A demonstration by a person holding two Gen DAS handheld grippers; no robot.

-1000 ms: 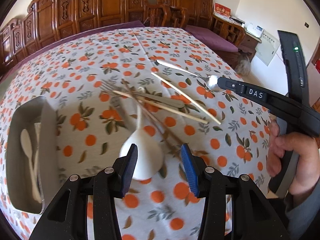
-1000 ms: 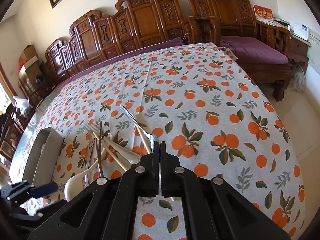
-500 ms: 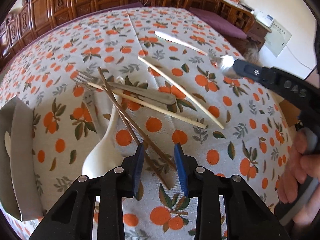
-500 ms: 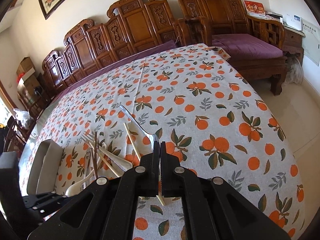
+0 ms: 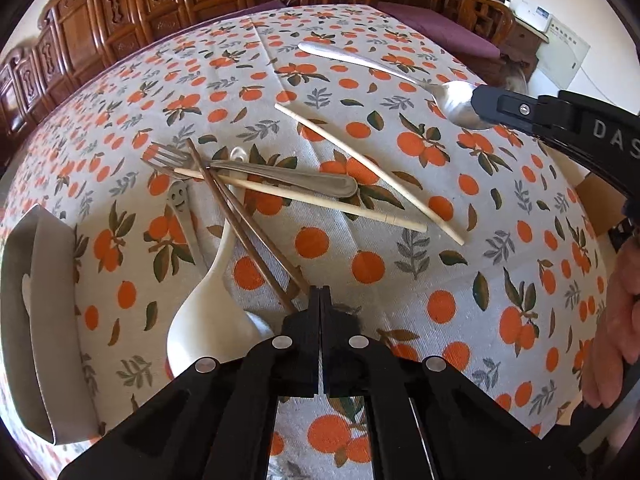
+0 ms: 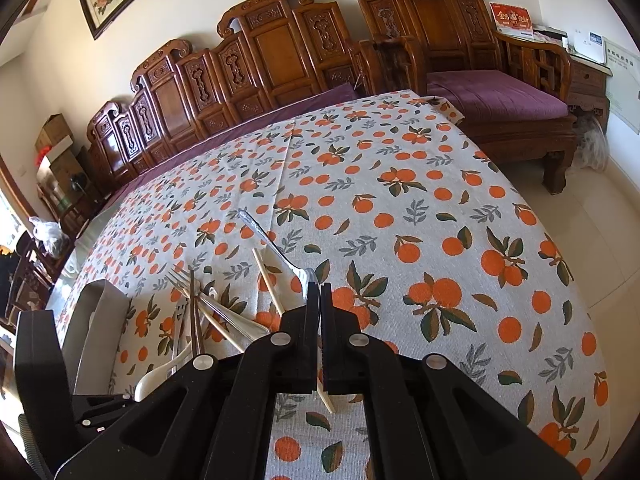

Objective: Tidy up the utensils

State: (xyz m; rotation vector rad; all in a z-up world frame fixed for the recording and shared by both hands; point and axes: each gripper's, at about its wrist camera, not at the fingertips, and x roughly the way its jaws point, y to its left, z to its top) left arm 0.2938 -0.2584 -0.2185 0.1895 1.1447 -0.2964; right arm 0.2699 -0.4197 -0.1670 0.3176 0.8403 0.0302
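My left gripper (image 5: 320, 294) is shut just above the cloth, with nothing visible between its pads. The near ends of two brown chopsticks (image 5: 244, 224) lie against the outer side of its left finger. A white ceramic spoon (image 5: 208, 320) lies to the left. Beyond are a metal fork (image 5: 280, 176), a small smiley-faced utensil (image 5: 180, 204) and two pale chopsticks (image 5: 372, 176). My right gripper (image 6: 320, 288) is shut, its tips over the bowl of a metal spoon (image 6: 306, 276). I cannot tell whether they touch it.
A grey tray (image 5: 44, 320) with a white spoon inside stands at the table's left edge. The orange-print tablecloth (image 6: 440, 240) is bare to the right. Carved wooden chairs (image 6: 280, 52) line the far side. A person's hand (image 5: 616, 320) holds the right gripper's handle.
My left gripper moved forward and down, from over the white spoon to the near ends of the brown chopsticks, and its jaws went from open to shut. The right gripper stayed put.
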